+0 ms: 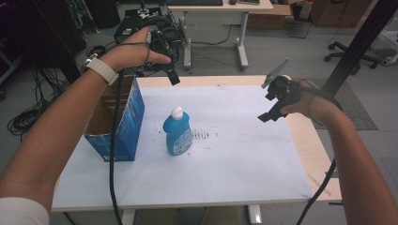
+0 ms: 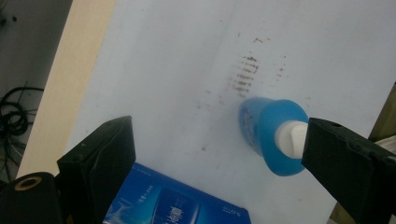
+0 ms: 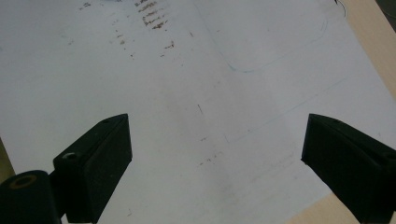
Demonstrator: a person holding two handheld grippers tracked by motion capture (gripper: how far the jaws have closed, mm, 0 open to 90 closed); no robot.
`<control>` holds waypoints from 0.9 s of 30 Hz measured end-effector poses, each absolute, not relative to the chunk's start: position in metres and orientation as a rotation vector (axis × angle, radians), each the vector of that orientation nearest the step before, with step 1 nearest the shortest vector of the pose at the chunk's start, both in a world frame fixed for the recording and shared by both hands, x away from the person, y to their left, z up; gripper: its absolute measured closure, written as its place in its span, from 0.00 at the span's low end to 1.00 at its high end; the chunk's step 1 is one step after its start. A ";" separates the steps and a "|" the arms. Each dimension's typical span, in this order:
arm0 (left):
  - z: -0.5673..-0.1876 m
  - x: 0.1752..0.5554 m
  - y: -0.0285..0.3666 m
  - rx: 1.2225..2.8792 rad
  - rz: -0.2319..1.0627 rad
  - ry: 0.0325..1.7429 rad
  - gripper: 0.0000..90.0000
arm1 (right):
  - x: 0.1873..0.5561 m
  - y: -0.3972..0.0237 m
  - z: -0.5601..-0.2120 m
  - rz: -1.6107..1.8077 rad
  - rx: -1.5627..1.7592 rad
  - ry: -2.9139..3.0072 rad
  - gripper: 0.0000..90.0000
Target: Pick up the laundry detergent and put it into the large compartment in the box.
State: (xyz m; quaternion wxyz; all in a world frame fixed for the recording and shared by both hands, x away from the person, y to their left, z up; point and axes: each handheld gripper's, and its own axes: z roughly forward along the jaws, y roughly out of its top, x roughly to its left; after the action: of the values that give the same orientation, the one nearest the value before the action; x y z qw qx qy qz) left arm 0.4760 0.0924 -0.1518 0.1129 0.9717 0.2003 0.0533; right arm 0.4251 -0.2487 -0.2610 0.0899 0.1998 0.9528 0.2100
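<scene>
Bottle [image 1: 177, 132] stood upright below and nearer the left tongs [image 1: 167, 56]; both left and right tongs [image 1: 271, 107] gaped wide, empty.

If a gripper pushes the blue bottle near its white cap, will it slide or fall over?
The blue bottle stands upright, taller than its base, so a push near the white cap would probably tip it. Its smooth plastic may slip between the fingers. It looks full of blue liquid, so perhaps rather heavy.
</scene>
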 end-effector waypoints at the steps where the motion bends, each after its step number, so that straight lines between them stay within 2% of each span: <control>1: -0.151 0.475 0.092 2.850 0.159 0.593 0.11 | 0.425 -0.249 -0.261 0.625 0.593 2.832 0.10; 27: -0.143 0.442 0.096 2.804 0.112 0.698 0.11 | 0.418 -0.242 -0.256 0.631 0.562 2.823 0.10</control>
State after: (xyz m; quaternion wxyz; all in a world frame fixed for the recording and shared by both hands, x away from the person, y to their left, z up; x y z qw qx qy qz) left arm 0.4420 0.0959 -0.1433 0.1245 0.9622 0.2393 0.0383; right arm 0.4183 -0.2425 -0.2559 0.0975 0.1899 0.9534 0.2131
